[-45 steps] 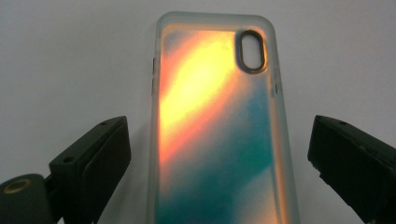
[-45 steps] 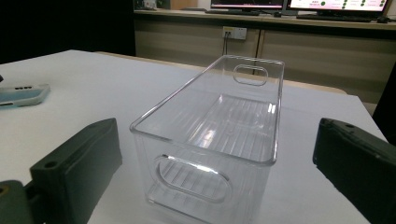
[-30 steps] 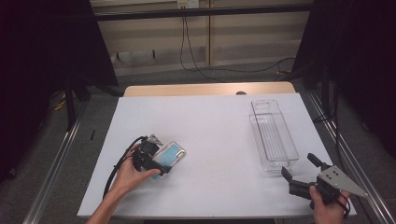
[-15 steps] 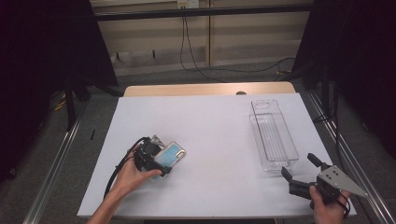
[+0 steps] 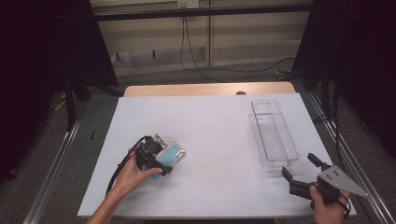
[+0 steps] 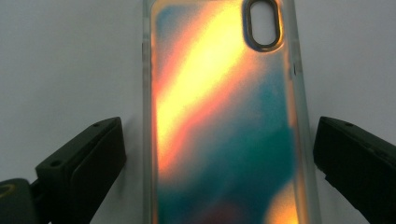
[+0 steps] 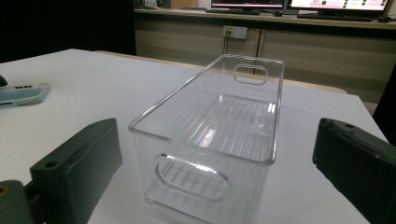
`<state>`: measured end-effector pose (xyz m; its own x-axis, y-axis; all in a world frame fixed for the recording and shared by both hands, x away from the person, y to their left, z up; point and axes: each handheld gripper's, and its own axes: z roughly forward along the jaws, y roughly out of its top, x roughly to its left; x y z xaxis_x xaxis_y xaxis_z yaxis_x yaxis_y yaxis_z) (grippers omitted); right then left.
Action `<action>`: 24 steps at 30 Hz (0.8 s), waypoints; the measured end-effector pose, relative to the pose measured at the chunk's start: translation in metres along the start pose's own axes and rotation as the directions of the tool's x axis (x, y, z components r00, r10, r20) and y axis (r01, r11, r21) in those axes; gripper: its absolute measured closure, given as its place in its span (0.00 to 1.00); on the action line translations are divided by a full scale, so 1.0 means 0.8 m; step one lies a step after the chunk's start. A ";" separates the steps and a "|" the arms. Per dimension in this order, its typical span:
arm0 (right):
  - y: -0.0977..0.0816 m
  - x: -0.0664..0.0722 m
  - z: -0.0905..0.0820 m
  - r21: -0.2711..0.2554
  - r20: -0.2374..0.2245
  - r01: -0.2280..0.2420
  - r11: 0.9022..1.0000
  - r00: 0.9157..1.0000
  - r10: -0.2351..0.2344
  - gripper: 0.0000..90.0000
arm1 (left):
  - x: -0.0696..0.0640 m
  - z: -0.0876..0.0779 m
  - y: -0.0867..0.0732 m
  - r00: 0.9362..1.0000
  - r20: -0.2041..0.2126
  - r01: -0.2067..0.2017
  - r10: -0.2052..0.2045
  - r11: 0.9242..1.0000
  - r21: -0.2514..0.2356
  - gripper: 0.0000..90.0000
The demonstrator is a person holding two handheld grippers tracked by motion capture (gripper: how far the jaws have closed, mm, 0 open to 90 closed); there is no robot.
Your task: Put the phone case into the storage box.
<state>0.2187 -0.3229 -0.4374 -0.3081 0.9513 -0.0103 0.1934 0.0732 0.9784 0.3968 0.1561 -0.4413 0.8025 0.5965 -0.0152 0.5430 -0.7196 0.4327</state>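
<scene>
left gripper (image 5: pixel 156 161) low over phone case (image 6: pixel 224 121), jaws wide astride it | right gripper (image 5: pixel 303 175) open, facing clear bin (image 7: pixel 219 135) | bin empty

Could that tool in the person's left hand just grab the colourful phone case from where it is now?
Probably yes. The left tool is open, and the phone case lies flat on the white table between its jaws, a gap on each side. Nothing lies between them.
</scene>
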 end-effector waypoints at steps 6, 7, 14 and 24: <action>0.000 0.000 0.000 0.001 -0.002 0.003 1.000 1.000 -0.003 0.00 | 0.002 0.000 0.001 1.000 0.008 -0.001 0.001 1.000 0.011 0.03; 0.000 0.000 0.000 0.000 -0.001 0.001 1.000 1.000 -0.001 0.00 | 0.002 0.001 0.002 1.000 0.011 0.009 -0.009 1.000 0.014 0.03; 0.000 0.000 0.000 0.004 -0.001 0.004 1.000 1.000 -0.004 0.00 | 0.002 0.001 0.005 1.000 0.012 0.000 -0.001 0.999 0.032 0.02; 0.000 -0.001 -0.001 0.001 0.002 0.003 1.000 1.000 -0.003 0.00 | 0.002 0.001 -0.001 1.000 0.019 -0.014 0.014 1.000 -0.006 0.02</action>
<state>0.2181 -0.3239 -0.4373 -0.3070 0.9516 -0.0131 0.1938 0.0760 0.9781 0.3976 0.1571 -0.4423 0.8147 0.5794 -0.0259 0.5302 -0.7260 0.4379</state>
